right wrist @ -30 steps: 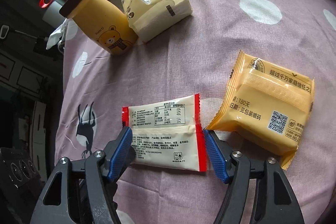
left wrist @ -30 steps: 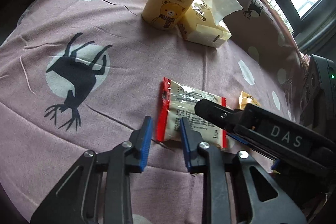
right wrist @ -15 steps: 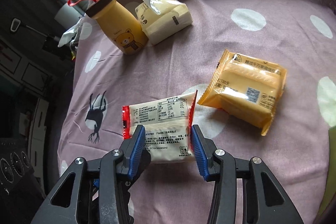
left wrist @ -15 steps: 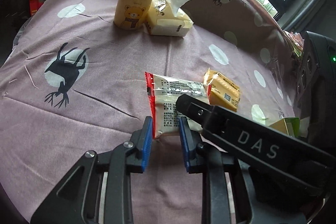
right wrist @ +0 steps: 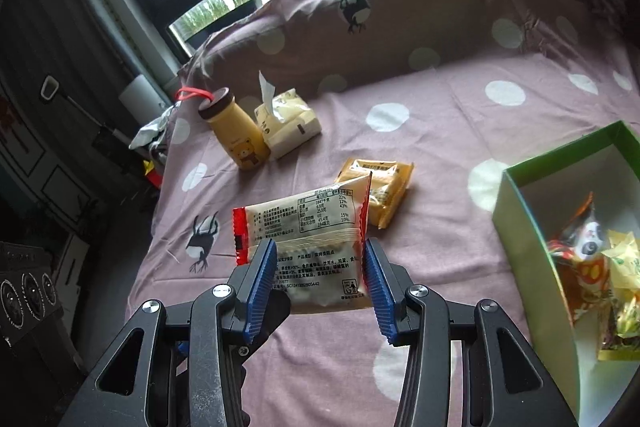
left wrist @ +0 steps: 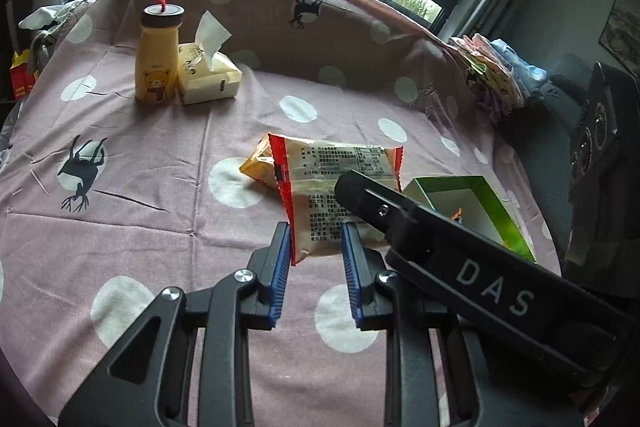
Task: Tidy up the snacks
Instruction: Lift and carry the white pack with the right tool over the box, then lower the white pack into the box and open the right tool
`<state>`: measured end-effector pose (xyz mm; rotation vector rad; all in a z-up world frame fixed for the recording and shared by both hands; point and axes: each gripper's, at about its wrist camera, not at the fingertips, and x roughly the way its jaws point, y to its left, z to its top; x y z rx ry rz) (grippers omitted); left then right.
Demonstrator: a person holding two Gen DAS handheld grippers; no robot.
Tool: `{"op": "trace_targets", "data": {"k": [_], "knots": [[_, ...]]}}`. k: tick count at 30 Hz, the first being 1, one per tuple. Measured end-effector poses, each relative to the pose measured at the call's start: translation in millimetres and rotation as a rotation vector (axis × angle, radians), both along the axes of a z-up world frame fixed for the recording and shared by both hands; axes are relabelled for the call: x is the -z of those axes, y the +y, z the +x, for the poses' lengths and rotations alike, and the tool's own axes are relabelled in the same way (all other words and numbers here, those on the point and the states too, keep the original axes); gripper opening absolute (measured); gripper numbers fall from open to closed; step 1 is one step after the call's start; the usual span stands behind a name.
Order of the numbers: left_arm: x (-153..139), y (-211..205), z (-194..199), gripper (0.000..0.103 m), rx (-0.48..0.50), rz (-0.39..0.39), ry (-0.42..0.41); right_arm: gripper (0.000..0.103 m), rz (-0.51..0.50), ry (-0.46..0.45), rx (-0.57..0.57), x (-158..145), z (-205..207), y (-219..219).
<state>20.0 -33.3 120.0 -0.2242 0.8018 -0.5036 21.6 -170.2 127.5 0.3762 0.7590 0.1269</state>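
A cream snack packet with red ends hangs above the cloth, held by both grippers. My left gripper is shut on its lower corner. My right gripper is shut on its lower half, blue pads pressing both sides. The right gripper's black body crosses the left wrist view and hides part of the packet. A yellow snack packet lies on the cloth just behind. A green box stands open to the right with several wrapped snacks inside.
A yellow bear bottle with a red loop and a tissue pack stand at the far left. The spotted mauve cloth rises into a padded back edge under the windows. Folded fabric lies at the far right.
Both grippers rose and lifted the cream packet off the cloth. The right jaws closed from wide apart onto it. The green box has come into view.
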Motion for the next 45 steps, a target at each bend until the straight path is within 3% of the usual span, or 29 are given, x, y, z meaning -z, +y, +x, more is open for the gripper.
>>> {"op": "trace_targets", "data": {"k": [12, 26, 32, 45], "knots": [[-21, -51, -39, 0.024, 0.189, -0.061, -0.064, 0.048, -0.051, -0.103, 0.171, -28, -67, -48], [-19, -110, -52, 0.026, 0.348, -0.110, -0.028, 0.048, -0.083, -0.056, 0.312, -31, -102, -105], [-20, -128, -51, 0.026, 0.398, -0.117, -0.014, 0.048, -0.017, -0.051, 0.346, -26, -116, -130], [-2, -166, -59, 0.027, 0.492, -0.051, 0.008, 0.048, -0.033, 0.015, 0.406, -11, -121, -160]]}}
